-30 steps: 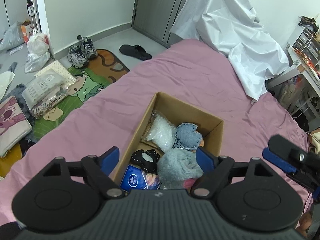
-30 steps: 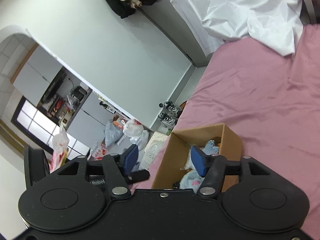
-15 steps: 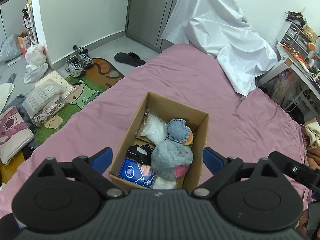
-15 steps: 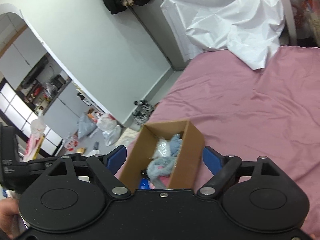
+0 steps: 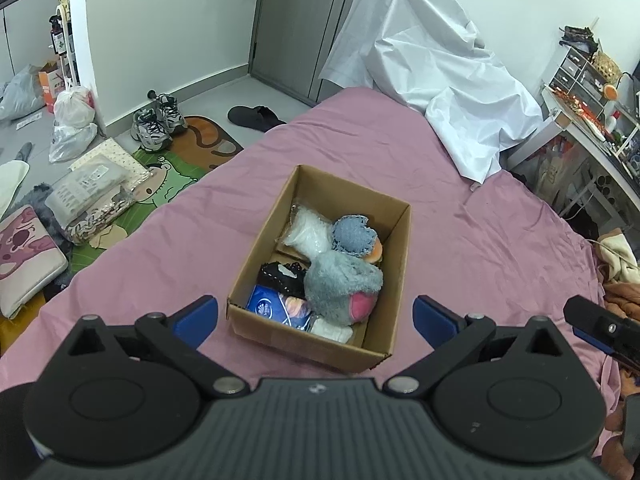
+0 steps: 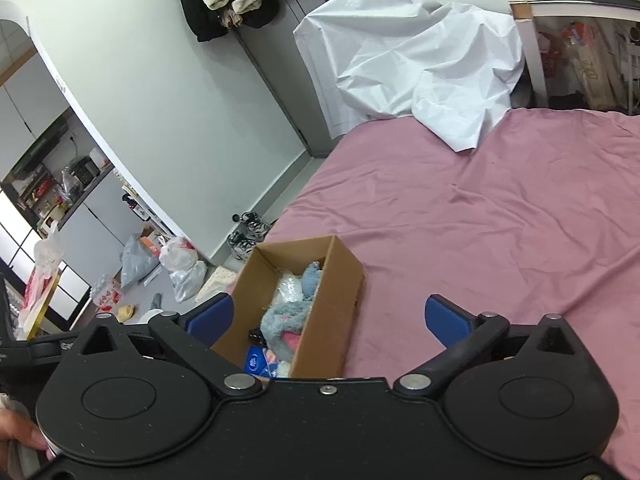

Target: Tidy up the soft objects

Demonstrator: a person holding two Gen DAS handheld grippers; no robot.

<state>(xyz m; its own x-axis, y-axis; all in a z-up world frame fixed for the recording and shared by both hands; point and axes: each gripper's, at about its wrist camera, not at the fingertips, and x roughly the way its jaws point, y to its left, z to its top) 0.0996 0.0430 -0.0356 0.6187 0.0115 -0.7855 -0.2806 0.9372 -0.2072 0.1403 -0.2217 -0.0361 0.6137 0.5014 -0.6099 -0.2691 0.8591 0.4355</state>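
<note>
An open cardboard box point(image 5: 320, 344) sits on the pink bedsheet point(image 5: 460, 240). Inside lie a grey plush toy point(image 5: 340, 284) with a pink patch, a blue knitted piece point(image 5: 352, 234), a white item in clear plastic point(image 5: 310, 232), black lace point(image 5: 280, 276) and a blue tissue pack point(image 5: 272, 304). My left gripper point(image 5: 316, 316) hovers above and behind the box, its jaws opening wide and holding nothing. My right gripper point(image 6: 328, 314) is likewise opening and bare, with the box point(image 6: 332, 308) and the plush point(image 6: 280, 316) beyond its gap. One of its fingers point(image 5: 604, 328) shows at the left wrist view's right edge.
A white sheet point(image 5: 432, 68) drapes over the bed's far end. On the floor to the left lie sneakers point(image 5: 158, 120), a black slipper point(image 5: 256, 116), a cartoon mat point(image 5: 168, 176), packages and bags. A cluttered desk point(image 5: 580, 120) stands on the right. A hand point(image 6: 20, 436) holds the right gripper.
Both grippers have drawn back from the box and spread their jaws wider. The whole box now shows in the left wrist view. The right wrist view has rolled toward level.
</note>
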